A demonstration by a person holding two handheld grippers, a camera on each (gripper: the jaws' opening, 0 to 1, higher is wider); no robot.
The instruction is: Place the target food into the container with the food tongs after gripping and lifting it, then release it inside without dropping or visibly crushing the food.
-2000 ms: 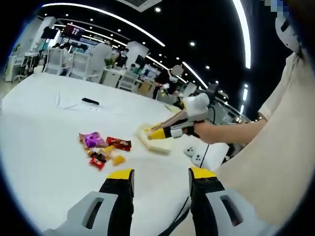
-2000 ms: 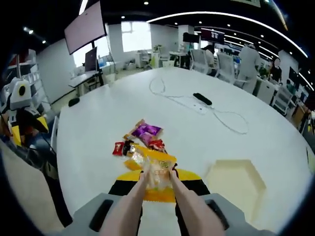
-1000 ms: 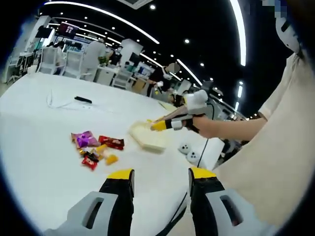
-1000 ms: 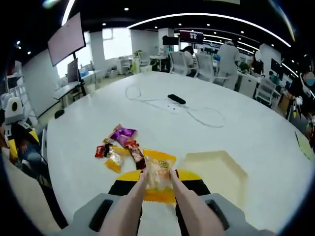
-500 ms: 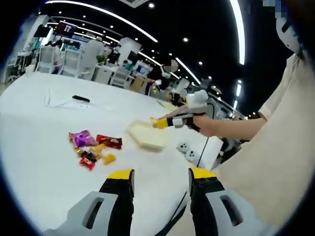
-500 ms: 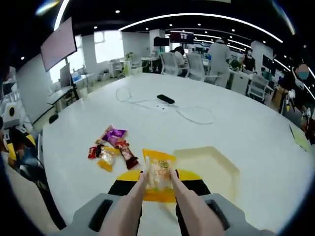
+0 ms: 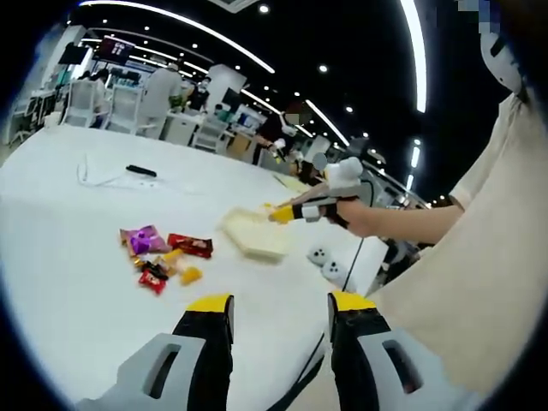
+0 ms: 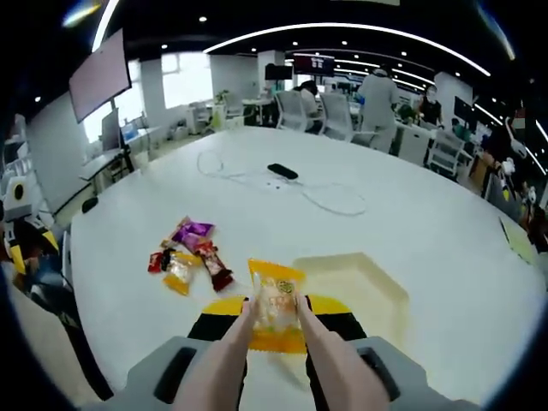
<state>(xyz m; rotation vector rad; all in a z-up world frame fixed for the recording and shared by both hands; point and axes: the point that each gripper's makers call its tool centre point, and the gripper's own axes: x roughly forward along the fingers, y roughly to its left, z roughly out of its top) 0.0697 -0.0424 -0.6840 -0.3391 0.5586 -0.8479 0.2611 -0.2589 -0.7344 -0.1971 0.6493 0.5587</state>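
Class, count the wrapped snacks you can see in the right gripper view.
About 6: one yellow packet held in the tongs near the container, and roughly five in the pile on the table, where overlaps may hide some.

Obstacles: snack pile point(image 8: 187, 253) left of container point(image 8: 353, 287); cable point(image 8: 308, 190) far across table point(image 8: 445, 240). Bare tabletop between; container interior open.
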